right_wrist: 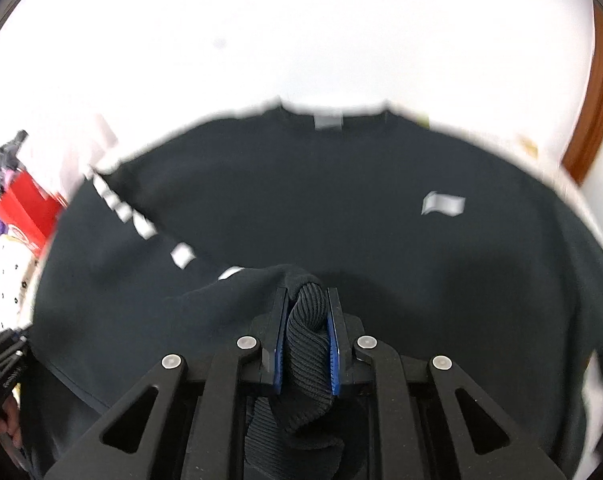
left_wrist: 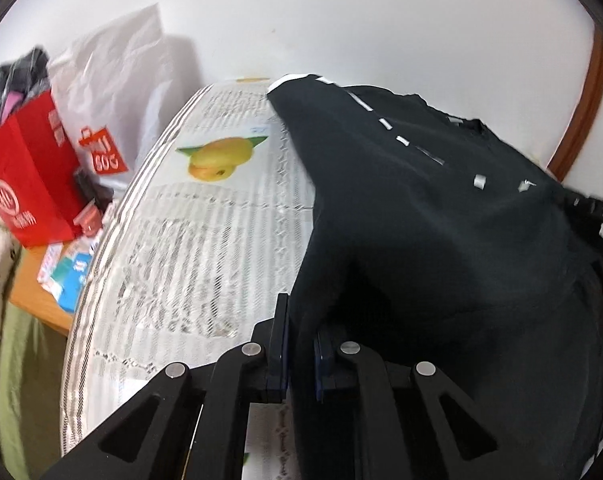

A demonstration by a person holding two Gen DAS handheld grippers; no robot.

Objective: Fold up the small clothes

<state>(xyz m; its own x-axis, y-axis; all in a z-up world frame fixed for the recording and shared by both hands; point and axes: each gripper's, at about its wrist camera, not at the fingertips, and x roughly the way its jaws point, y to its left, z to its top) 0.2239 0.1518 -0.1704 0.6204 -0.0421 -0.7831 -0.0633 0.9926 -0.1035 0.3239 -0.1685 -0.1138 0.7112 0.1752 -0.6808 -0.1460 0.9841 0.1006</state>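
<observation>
A black sweatshirt (left_wrist: pixel 441 216) with white marks along its sleeve is held up off the table by both grippers. In the left wrist view my left gripper (left_wrist: pixel 301 320) is shut on a fold of its fabric, and the cloth drapes away to the right. In the right wrist view the sweatshirt (right_wrist: pixel 321 200) spreads wide, its neckline at the far side and a small white logo at the right. My right gripper (right_wrist: pixel 306 296) is shut on its ribbed hem, bunched between the blue pads (right_wrist: pixel 332 344).
A white patterned tablecloth (left_wrist: pixel 189 248) with a fruit print covers the table. At the left stand a red paper bag (left_wrist: pixel 29 184), a white shopping bag (left_wrist: pixel 109 92) and small boxes (left_wrist: pixel 67 276). A white wall lies behind, and a brown door frame (left_wrist: pixel 581 120) at the right.
</observation>
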